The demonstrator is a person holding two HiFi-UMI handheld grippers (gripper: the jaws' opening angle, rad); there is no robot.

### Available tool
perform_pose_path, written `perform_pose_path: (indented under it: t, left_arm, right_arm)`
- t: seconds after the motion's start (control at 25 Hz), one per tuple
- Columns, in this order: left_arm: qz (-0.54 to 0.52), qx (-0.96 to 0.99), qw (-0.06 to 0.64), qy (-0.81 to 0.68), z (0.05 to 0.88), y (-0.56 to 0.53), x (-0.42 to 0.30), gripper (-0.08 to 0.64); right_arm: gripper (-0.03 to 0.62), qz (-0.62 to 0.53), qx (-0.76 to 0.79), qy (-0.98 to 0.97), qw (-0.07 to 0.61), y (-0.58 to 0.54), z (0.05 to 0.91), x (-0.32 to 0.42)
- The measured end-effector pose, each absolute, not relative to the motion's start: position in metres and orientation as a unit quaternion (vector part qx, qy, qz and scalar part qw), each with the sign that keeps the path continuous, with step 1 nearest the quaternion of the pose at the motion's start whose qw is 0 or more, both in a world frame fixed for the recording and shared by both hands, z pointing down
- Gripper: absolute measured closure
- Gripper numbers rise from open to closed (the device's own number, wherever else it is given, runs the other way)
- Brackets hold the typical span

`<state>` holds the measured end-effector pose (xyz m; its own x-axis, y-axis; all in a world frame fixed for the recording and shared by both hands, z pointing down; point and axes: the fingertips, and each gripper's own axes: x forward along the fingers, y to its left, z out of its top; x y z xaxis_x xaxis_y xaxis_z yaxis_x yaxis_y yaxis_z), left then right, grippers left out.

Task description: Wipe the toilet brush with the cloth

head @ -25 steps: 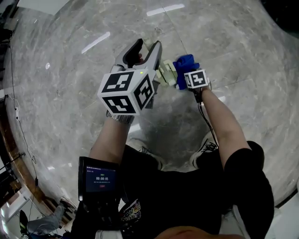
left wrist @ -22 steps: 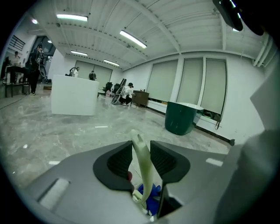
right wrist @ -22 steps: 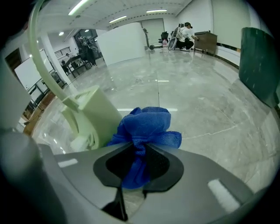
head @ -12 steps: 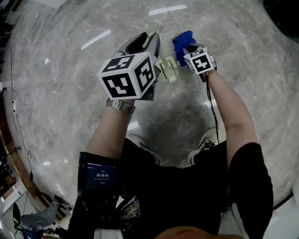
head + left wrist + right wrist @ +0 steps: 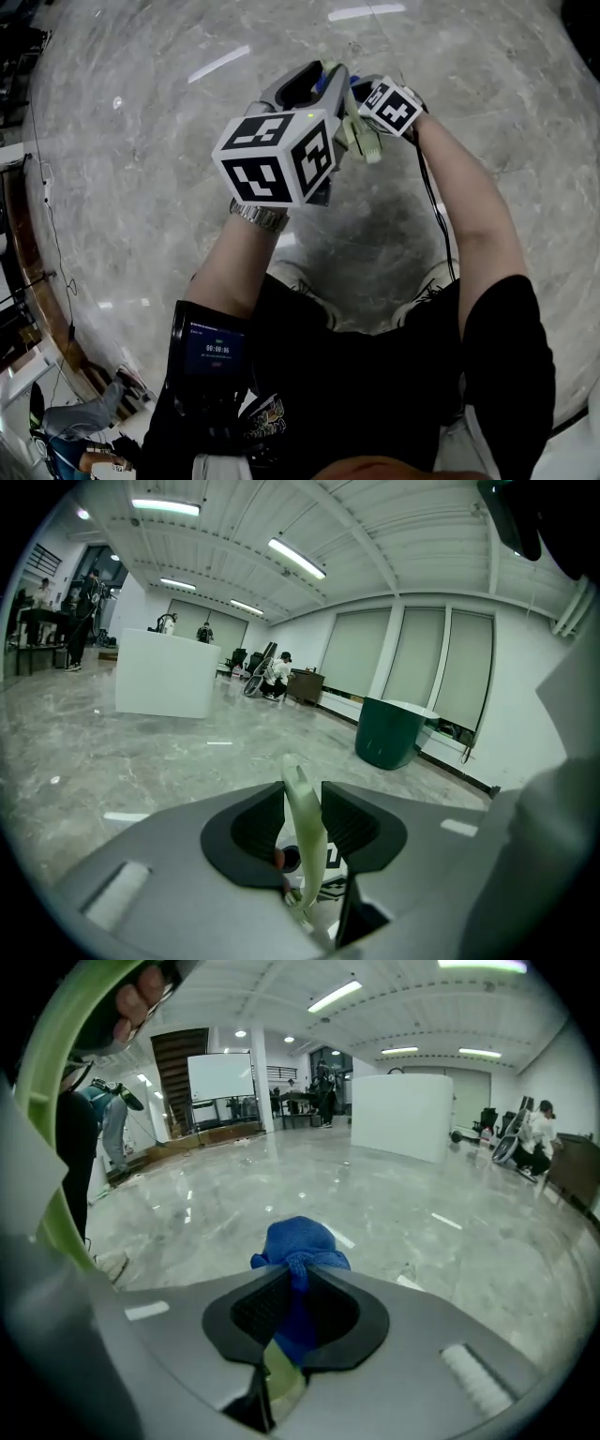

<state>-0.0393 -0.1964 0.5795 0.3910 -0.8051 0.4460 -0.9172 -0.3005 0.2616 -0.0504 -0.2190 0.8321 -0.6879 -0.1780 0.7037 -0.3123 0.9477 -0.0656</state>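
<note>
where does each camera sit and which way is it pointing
Head view: on the person's head, facing steeply down at the marble floor; both forearms, torso and shoes show.
Left gripper view: rides the left gripper, looking along its jaws across the hall; they have just closed on the toilet brush.
Right gripper view: rides the right gripper, facing across the floor; its jaws have just closed on the blue cloth.
Shared: head and left gripper views both show the pale green brush.

In the head view, the left gripper [image 5: 323, 75] hides nearly all of the cloth [image 5: 322, 84] and much of the brush [image 5: 361, 139]. In the right gripper view, the brush runs off the left edge.
</note>
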Motion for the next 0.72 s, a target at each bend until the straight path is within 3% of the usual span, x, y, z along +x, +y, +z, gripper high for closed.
perform_pose_path:
  t: [0.24, 0.44, 0.72]
  left_arm:
    - [0.115, 0.804, 0.229, -0.537, 0.577, -0.191, -0.04, 0.42]
    - [0.121, 0.806, 0.223, -0.535, 0.577, -0.193, -0.04, 0.419]
    - [0.129, 0.801, 0.225, -0.539, 0.582, -0.19, -0.041, 0.417]
  right_arm:
    - [0.541, 0.125, 0.147, -0.893, 0.406, -0.216, 0.865, -0.037]
    - [0.543, 0.137, 0.195, -0.867, 0.439, -0.237, 0.872, 0.03]
    - [0.546, 0.123, 0.051, -0.83, 0.542, -0.151, 0.888, 0.108]
